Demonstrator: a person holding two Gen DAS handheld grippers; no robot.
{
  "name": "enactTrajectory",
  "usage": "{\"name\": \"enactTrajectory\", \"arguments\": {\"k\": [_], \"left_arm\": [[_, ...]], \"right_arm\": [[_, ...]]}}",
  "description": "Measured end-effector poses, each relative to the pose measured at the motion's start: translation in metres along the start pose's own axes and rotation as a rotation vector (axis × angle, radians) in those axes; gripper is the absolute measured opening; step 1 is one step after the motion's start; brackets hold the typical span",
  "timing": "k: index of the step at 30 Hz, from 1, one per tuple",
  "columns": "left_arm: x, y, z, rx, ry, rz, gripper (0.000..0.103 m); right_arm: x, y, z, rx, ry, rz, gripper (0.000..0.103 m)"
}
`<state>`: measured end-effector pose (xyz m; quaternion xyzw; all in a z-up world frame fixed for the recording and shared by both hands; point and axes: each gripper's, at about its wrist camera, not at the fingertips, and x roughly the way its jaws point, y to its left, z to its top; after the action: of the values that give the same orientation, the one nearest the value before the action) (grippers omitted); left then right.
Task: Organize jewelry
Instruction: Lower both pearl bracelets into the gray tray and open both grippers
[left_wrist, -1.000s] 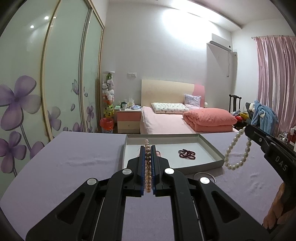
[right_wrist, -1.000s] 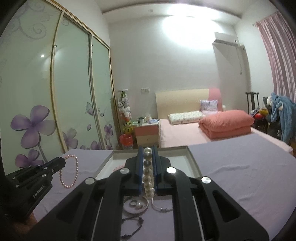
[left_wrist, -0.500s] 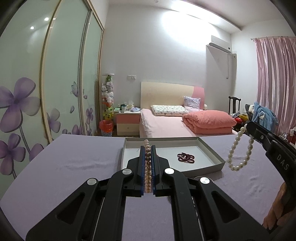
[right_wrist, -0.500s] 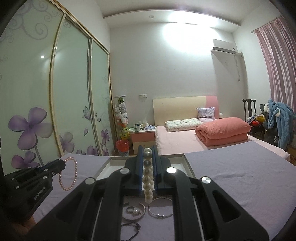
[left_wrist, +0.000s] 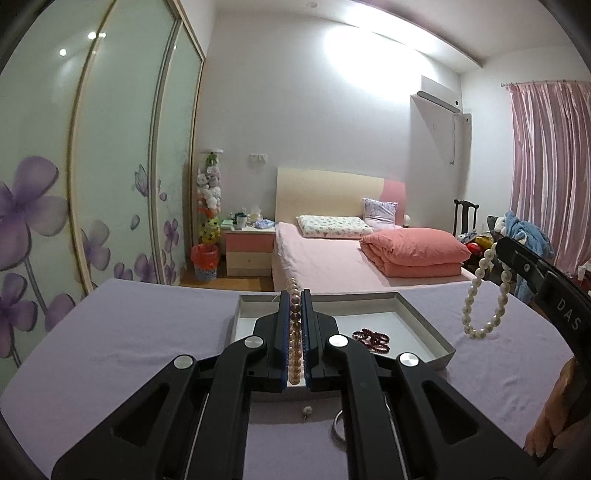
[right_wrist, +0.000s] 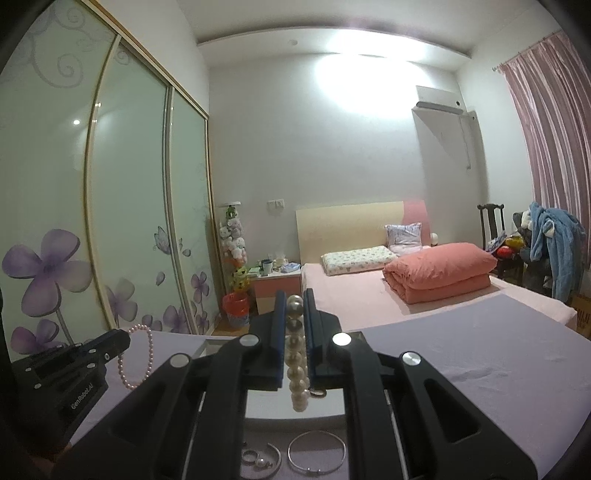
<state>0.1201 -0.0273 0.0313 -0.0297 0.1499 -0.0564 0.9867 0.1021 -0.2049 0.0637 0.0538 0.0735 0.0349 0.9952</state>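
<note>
Lilac cloth covers the table where a person stands with a claw in each hand, and nearest along its front edge lie a thin silver bangle, a half-hidden open bangle and a small ring beside it. Above them, at about nine o'clock, the left gripper is clamped shut on a pinkish pearl bracelet, whose beads run in a line between the blue pads while the loop hangs free below the tip in the right wrist view. At about three o'clock the right gripper is likewise closed on a white pearl bracelet, and from the left wrist view its loop dangles clear of the cloth; part of the hand holding that gripper shows at the frame's edge. Just beyond, toward twelve o'clock, sits a shallow grey tray with a white floor, and a dark red bead bracelet lies inside it, right of centre. A tiny stud or bead rests on the cloth just in front of the tray. Farther off stand a pink bed with a folded coral quilt, a nightstand at eleven o'clock, and flowered wardrobe doors along the ten o'clock side.
</note>
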Motion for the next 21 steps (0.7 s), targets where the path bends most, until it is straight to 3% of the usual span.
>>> {"name": "enactTrajectory", "arguments": {"k": [21], "left_arm": [[0.104,0.006,-0.008,-0.019,0.19,-0.069,0.006]], "right_arm": [[0.152,-0.018,-0.035,0.108,0.315,0.053,0.01]]}}
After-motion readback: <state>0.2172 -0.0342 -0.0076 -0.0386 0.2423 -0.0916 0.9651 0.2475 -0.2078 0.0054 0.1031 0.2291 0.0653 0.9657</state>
